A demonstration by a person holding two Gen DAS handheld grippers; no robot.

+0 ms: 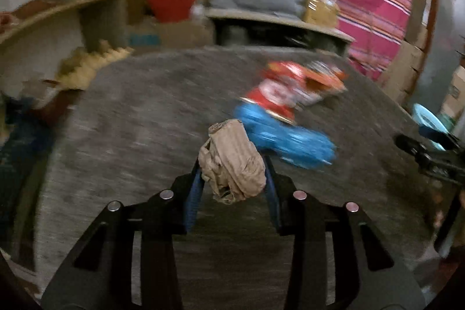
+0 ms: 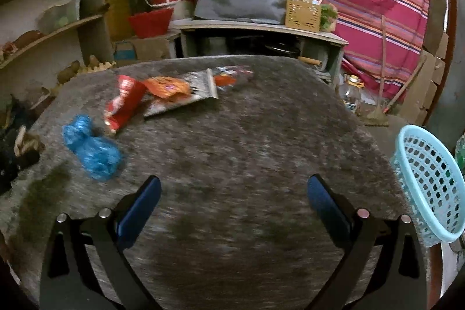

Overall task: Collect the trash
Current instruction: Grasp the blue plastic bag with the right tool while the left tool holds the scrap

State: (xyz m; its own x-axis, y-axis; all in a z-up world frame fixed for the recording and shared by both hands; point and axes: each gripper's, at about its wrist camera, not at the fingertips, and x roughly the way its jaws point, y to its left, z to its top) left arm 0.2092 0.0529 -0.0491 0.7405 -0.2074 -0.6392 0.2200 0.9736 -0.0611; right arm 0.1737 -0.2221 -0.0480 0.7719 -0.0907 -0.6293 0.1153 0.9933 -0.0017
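Grey, worn tabletop (image 2: 232, 164) fills both views. On our left, our left gripper (image 1: 232, 167) is clenched on one crumpled brown paper wad (image 1: 232, 164), pinched between the blue pads and seemingly lifted clear of the table, presumably so we can carry it off. Just beyond it lie the remaining scraps: one blue plastic bag (image 2: 90, 150), one red wrapper (image 2: 123, 103) and, as far as we can tell, two orange-and-silver wrappers (image 2: 177, 95), overlapping. Moving right, our right gripper (image 2: 234, 193) hovers released, jaws wide, grasping nothing. At the far right edge hangs one pale blue basket (image 2: 430, 179), likely the trash's destination.
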